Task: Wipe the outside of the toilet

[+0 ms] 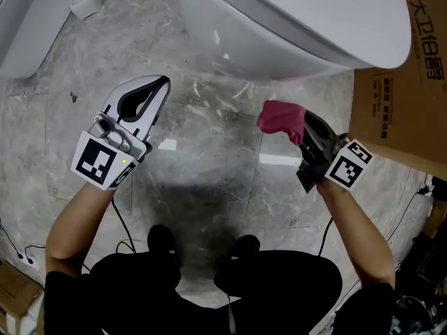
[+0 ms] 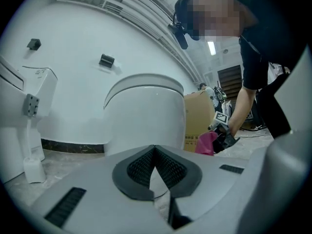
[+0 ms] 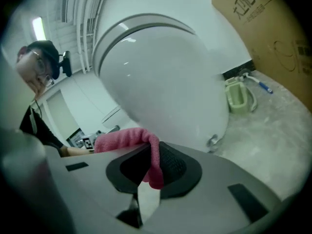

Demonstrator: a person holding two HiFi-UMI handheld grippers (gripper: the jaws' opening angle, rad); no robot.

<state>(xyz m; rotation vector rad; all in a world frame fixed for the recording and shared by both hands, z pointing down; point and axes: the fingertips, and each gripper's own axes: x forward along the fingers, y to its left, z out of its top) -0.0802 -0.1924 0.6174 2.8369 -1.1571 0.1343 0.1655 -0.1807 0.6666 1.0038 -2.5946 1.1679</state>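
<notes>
White toilet [image 1: 279, 26] on a grey marbled floor [image 1: 209, 159], with a person's 2 hand-held tools in front of it.

(a) Head view. The toilet's closed lid and rounded bowl fill the upper frame. A printed cardboard box [image 1: 405, 75] stands just beside the bowl on the right. The left tool [image 1: 162, 84] hangs over the floor, left of the bowl and apart from it. The right tool [image 1: 306, 121] is raised toward the bowl's lower front, with a pink cloth [image 1: 281, 119] bunched at its tip.

(b) Left gripper view. The 2 ribbed jaws of the left tool [image 2: 155, 147] meet at their tips with nothing between them. The toilet [image 2: 146, 116] stands ahead against a white wall. The pink cloth [image 2: 205, 143] appears right of the bowl, in front of the box [image 2: 195, 121] and clear of the porcelain.

(c) Right gripper view. The right tool [image 3: 151, 155] is clamped on the pink cloth [image 3: 124, 139], which drapes over 1 jaw and hangs in the gap. The toilet bowl [image 3: 165, 82] rises close ahead.
</notes>
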